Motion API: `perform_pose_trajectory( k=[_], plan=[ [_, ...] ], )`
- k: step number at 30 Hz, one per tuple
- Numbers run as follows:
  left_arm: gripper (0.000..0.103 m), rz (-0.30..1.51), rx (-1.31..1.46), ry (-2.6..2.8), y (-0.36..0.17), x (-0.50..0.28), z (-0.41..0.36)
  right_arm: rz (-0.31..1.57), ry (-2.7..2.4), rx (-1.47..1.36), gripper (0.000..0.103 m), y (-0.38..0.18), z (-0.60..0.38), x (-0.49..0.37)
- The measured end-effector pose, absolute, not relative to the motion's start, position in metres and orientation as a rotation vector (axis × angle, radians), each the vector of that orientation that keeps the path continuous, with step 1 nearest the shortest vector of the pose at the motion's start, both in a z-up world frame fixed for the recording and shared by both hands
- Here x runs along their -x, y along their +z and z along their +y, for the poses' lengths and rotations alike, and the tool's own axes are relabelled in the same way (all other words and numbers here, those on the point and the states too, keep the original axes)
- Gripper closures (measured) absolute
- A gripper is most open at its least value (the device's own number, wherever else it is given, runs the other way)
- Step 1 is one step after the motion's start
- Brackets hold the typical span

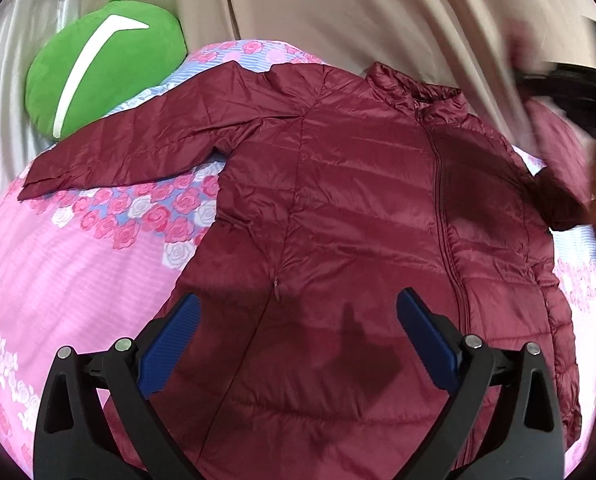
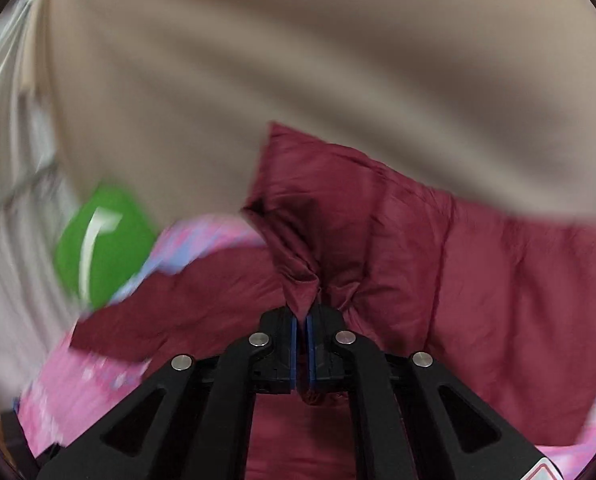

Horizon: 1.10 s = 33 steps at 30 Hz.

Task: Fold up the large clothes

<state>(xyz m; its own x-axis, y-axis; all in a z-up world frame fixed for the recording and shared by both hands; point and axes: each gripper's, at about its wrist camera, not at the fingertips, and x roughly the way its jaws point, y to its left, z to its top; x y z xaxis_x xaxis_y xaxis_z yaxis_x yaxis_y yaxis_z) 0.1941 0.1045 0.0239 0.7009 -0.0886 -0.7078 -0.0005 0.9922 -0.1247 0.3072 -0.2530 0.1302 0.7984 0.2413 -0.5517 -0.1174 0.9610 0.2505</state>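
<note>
Maroon jacket [image 1: 358, 208] is lying front-up, zipped, on the pink floral bedspread [image 1: 57, 248], one sleeve reaching toward the green cushion [image 1: 105, 68]. Left gripper [image 1: 298, 332] is hovering over the hem, jaws wide, empty. Right gripper [image 2: 302, 320] is pinching a raised fold of the other sleeve [image 2: 338, 220].

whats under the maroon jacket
The maroon jacket lies spread on a pink rose-print bedsheet, which shows around its outstretched sleeve and body. Whatever sits directly beneath the jacket is covered. The sleeve pinched in the right gripper is raised off the sheet.
</note>
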Motion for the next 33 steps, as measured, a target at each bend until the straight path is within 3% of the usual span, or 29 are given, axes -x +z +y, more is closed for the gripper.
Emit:
perform_pose_trajectory(
  k=[5,8,11,18,21,23,24,26,33],
  plan=[
    [0.007,0.84,0.152,-0.1,0.016,-0.214,0.109,0.826,0.301,-0.092,0.078,0.038,-0.148,-0.332],
    [0.007,0.853,0.203,-0.149,0.014,-0.23,0.113,0.826,0.338,-0.062,0.067,0.03,-0.141,-0.311],
    [0.006,0.866,0.244,-0.19,0.013,-0.253,0.11,0.741,0.305,-0.107,0.05,0.053,-0.183,-0.285],
    [0.007,0.976,0.374,-0.312,-0.009,-0.33,0.083,0.644,-0.06,-0.21,0.045,0.081,-0.351,-0.237],
    [0.031,1.006,0.399,-0.32,-0.017,-0.357,0.071,0.645,-0.2,-0.347,0.043,0.074,-0.426,-0.223],
    [0.08,0.997,0.381,-0.356,-0.014,-0.37,0.063,0.655,-0.245,-0.393,0.043,0.068,-0.457,-0.221],
    [0.092,0.992,0.375,-0.367,-0.012,-0.375,0.062,0.666,-0.261,-0.414,0.043,0.064,-0.471,-0.222],
    [0.097,0.951,0.36,-0.367,0.001,-0.385,0.063,0.689,-0.281,-0.442,0.043,0.059,-0.491,-0.23],
    [0.098,0.763,0.247,-0.268,0.048,-0.407,0.082,0.713,-0.206,-0.484,0.043,0.049,-0.491,-0.277]
  ],
)
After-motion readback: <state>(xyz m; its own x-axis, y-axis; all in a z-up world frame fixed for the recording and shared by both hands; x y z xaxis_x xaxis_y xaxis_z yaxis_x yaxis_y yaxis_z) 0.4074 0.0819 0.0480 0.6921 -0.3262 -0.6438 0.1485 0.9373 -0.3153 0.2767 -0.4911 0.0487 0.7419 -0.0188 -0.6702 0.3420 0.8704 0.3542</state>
